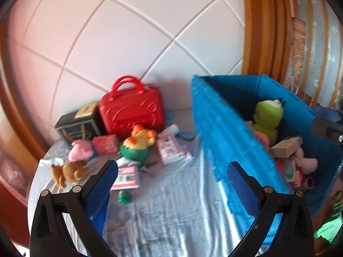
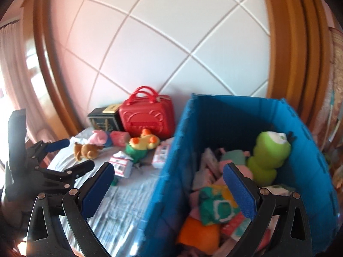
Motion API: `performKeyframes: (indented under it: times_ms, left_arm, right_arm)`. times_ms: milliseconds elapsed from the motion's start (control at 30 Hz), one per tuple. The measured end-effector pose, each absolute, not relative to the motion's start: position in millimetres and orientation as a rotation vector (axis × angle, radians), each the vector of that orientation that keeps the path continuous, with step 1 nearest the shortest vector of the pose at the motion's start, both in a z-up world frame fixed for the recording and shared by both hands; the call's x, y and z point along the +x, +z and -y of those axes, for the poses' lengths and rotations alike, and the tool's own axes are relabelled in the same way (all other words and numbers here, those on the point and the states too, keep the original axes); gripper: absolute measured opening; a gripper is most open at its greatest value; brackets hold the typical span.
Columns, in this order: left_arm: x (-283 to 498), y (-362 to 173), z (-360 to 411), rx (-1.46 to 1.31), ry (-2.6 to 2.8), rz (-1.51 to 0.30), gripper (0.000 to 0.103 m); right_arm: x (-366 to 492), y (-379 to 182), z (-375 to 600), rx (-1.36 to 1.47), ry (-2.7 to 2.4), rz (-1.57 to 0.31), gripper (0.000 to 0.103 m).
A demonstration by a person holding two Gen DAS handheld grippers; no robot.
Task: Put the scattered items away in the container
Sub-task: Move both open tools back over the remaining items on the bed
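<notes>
Brown plush dog (image 1: 68,171) lies at the far-left of the cloth-covered table (image 1: 167,209), with a pink plush (image 1: 80,150) just behind it and a black box (image 1: 78,124) further back against the wall. Right of these stand a red case (image 1: 133,111), a small red box (image 1: 106,144) and a yellow-green plush (image 1: 137,145), with white cartons (image 1: 171,152) and a small green cap (image 1: 124,197) scattered nearer. All of this loose clutter is left of the blue crate (image 1: 216,141), which takes up the right side of the table.

The crate is already well filled: a green frog (image 2: 269,156) leans on its far wall, above cartons, a green-yellow pouch (image 2: 216,203) and an orange plush (image 2: 199,233).

The left gripper (image 1: 171,171) hovers over bare cloth near the crate's left wall, jaws wide apart and holding nothing; it faces the clutter, probably lined up for a next pick. The right gripper (image 2: 167,171) hangs above the crate's near-left rim, jaws likewise spread and empty, a stance that fits a drop into the crate. Judging by the pile left outside, the tidying looks roughly half finished.
</notes>
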State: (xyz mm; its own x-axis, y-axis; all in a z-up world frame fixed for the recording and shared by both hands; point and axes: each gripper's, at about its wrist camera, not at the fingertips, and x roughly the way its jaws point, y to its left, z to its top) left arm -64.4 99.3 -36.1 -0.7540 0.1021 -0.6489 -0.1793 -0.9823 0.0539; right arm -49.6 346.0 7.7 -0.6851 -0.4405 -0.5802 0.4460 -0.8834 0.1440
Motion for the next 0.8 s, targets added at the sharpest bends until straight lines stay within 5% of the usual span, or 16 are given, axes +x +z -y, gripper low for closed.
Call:
performKeyframes:
  times_ms: [400,800]
  left_arm:
    - [-46,-109,42,-1.267,2.862,-0.158,0.103]
    - [-62,-244,141,-1.473,2.743,-0.179,0.094]
  right_arm:
    - [-37,-30,-203,0.949,-2.355,-0.115,0.103]
    - [-42,-125,-96,1.156,-2.272,-0.216,0.103]
